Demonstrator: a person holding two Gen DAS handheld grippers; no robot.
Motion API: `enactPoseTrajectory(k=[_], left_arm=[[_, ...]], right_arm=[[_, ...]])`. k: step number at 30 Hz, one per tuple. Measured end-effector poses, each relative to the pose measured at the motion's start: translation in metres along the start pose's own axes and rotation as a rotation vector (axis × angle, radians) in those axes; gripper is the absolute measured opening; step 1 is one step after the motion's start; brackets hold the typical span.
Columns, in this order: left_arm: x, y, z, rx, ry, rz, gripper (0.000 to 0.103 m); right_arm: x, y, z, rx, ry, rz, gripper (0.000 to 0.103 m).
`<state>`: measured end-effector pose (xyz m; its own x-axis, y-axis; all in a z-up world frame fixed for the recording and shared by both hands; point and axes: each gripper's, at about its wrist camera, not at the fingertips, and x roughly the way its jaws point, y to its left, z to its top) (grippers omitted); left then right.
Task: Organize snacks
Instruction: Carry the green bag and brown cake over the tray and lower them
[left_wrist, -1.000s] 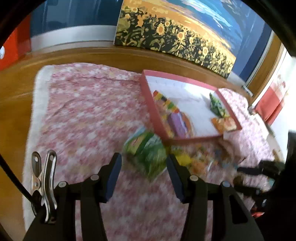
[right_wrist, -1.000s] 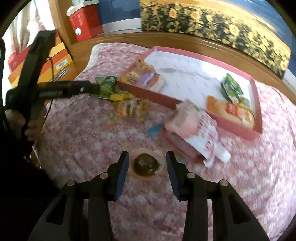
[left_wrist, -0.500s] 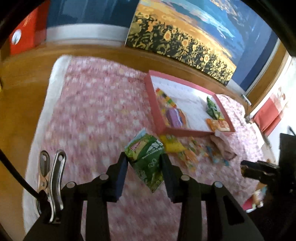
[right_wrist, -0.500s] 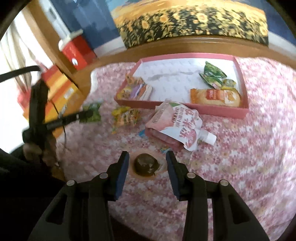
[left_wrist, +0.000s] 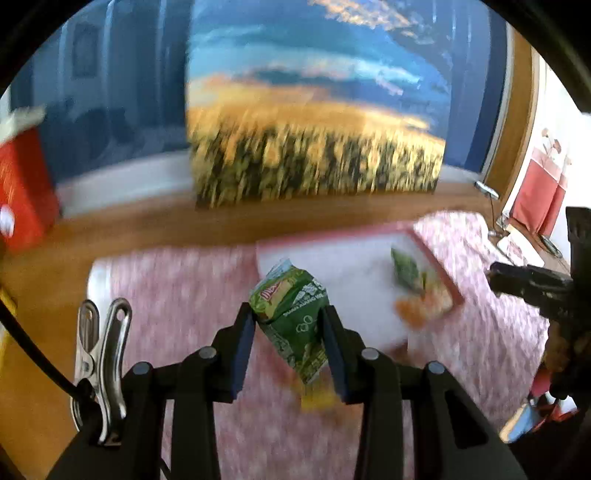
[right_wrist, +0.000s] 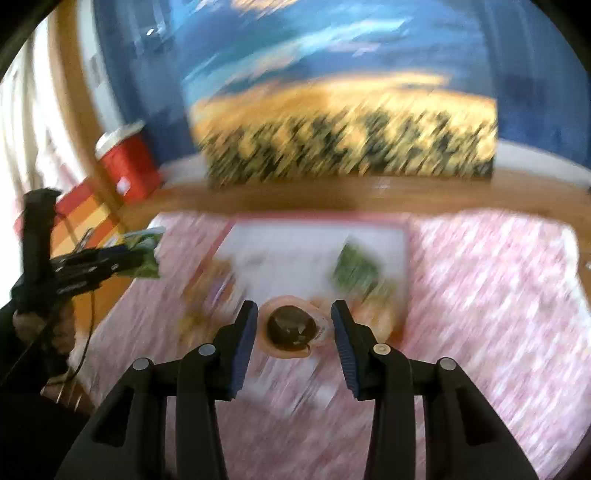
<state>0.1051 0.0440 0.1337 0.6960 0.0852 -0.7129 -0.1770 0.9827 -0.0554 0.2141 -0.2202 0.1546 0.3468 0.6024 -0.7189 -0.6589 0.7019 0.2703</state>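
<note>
My left gripper is shut on a green snack packet and holds it in the air over the pink floral cloth, in front of the pink tray. The right wrist view shows this gripper and the green packet at the far left. My right gripper is shut on a round dark snack in a pinkish clear wrapper, held above the cloth near the front of the tray. The right gripper's black body shows at the right edge of the left wrist view.
Both views are motion-blurred. The tray holds a green packet and orange packets. More snacks lie on the cloth before it, one of them yellow. A sunflower painting leans at the back. A red cooler stands at the left.
The left gripper closed on the green packet and lifted it off the cloth. The right gripper, still holding the round snack, rose and swung toward the tray. Both views tilted upward.
</note>
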Motion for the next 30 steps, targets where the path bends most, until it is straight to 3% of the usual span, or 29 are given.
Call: enactPoseTrajectory(k=[5,12,14,19,26,30], left_arm=[[0.027,-0.010,0.031,0.034,-0.011,-0.020,0.038],[0.084,-0.006,0.020,-0.053,0.120,-0.068,0.036],[0.097,-0.004,0.020,-0.047,0.155,-0.063,0.030],[0.128,-0.001,0.025,-0.003,0.224,-0.044,0.029],[0.124,0.002,0.027,-0.049,0.225,-0.028,0.032],[0.110,-0.005,0.031,-0.024,0.201,-0.038,0.032]], right_arm=[[0.001,-0.019,0.027,-0.008,-0.046,-0.114,0.043],[0.027,-0.040,0.025,0.007,-0.009,-0.144,0.043],[0.043,-0.045,0.029,0.011,0.007,-0.146,0.043],[0.088,-0.051,0.034,-0.030,0.059,-0.183,0.043],[0.130,-0.056,0.030,-0.052,0.128,-0.234,0.044],[0.136,-0.055,0.029,-0.055,0.163,-0.230,0.052]])
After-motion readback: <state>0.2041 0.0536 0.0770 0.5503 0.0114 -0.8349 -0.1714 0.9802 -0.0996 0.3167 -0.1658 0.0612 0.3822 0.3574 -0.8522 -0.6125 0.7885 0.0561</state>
